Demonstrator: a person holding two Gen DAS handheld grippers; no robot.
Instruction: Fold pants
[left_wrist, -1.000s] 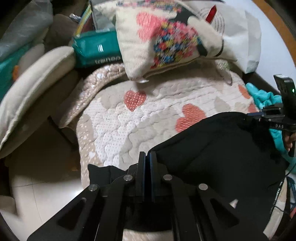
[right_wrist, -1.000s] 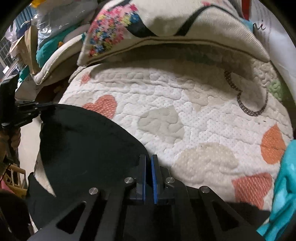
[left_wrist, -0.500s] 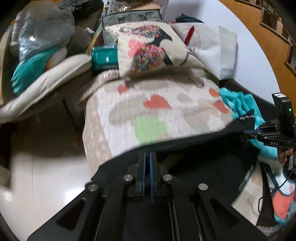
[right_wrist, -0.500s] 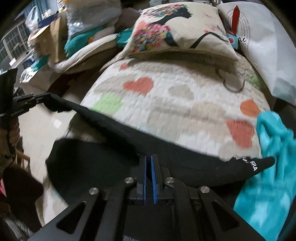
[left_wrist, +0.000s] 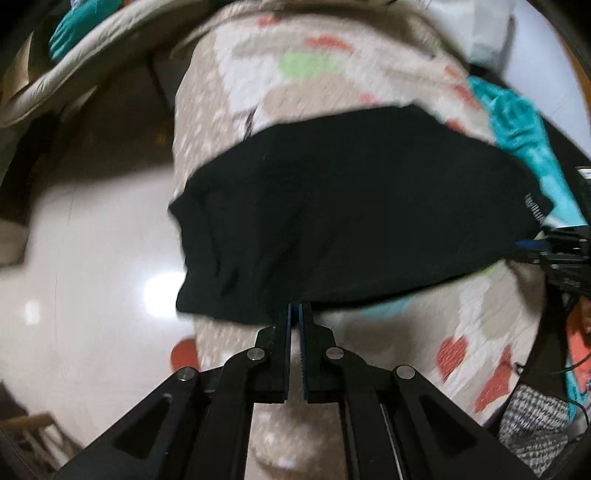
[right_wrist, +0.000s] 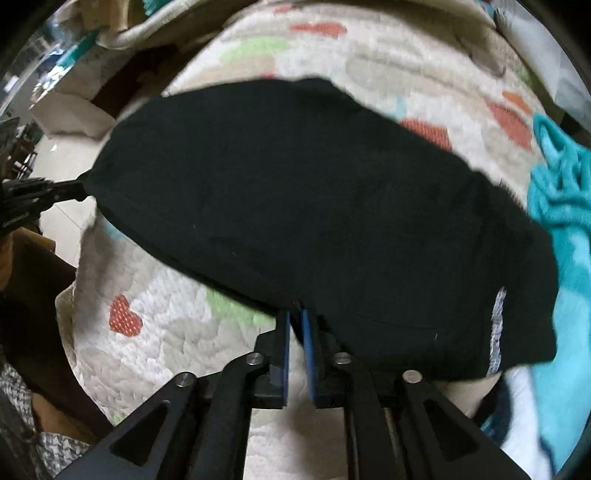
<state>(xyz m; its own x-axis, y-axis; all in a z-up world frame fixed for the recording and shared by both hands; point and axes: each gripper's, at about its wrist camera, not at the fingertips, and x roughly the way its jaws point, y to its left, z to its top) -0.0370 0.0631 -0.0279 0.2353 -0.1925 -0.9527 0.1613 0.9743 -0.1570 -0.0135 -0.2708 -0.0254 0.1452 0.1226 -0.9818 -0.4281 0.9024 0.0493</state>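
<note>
The black pants (left_wrist: 351, 206) lie folded across the heart-patterned quilt (left_wrist: 480, 325), their left end hanging over the quilt's edge. They also show in the right wrist view (right_wrist: 314, 206). My left gripper (left_wrist: 295, 310) touches their near edge; its jaws stand a narrow gap apart, with a little cloth at the tips. My right gripper (right_wrist: 294, 317) sits at the near edge too, jaws slightly parted. Each gripper shows in the other's view, the right (left_wrist: 554, 251) and the left (right_wrist: 44, 192), at the pants' ends.
A turquoise cloth (right_wrist: 565, 206) lies right of the pants, also in the left wrist view (left_wrist: 524, 122). A beige cushion (left_wrist: 74, 66) and shiny floor (left_wrist: 92, 277) lie to the left. A grey houndstooth fabric (left_wrist: 532, 432) sits at the lower right.
Both grippers pulled back toward the near side and laid the pants down flat on the quilt. The jaws, tightly shut before, now stand slightly apart. The views are motion-blurred.
</note>
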